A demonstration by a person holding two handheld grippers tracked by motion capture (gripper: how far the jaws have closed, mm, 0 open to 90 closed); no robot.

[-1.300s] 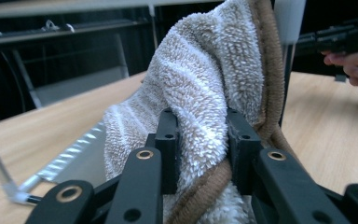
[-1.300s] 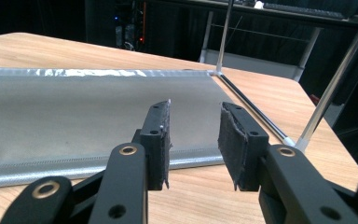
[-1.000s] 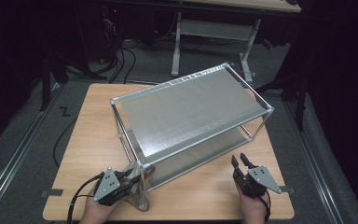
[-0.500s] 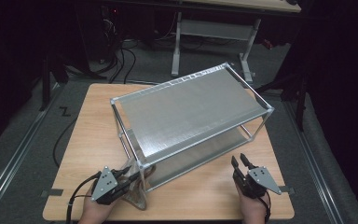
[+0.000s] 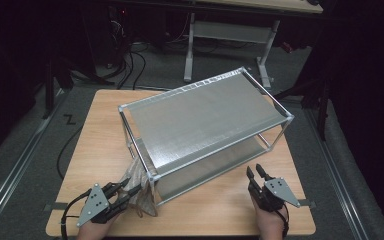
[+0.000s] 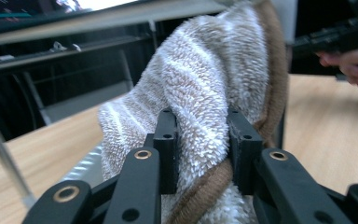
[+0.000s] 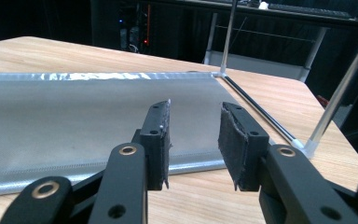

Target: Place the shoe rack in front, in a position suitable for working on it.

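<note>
Left claw (image 5: 130, 190) grips a striped towel (image 5: 139, 187) at the rack's (image 5: 205, 117) near-left corner, drawn out onto the worktop (image 5: 100, 130), hanging it remains; right claw (image 5: 256, 172) open, idle, near-right.

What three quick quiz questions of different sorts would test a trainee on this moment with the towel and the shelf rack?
1. True or false: the left gripper is shut on the striped towel.
2. Which is right about the right gripper? A: it holds the towel. B: its fingers are apart with nothing between them. C: it grips a post of the rack.
3. Fill in: on the wooden table, the towel hangs at the near left ____ of the two-tier shelf rack.

Key: 1 true; 2 B; 3 corner.
</note>
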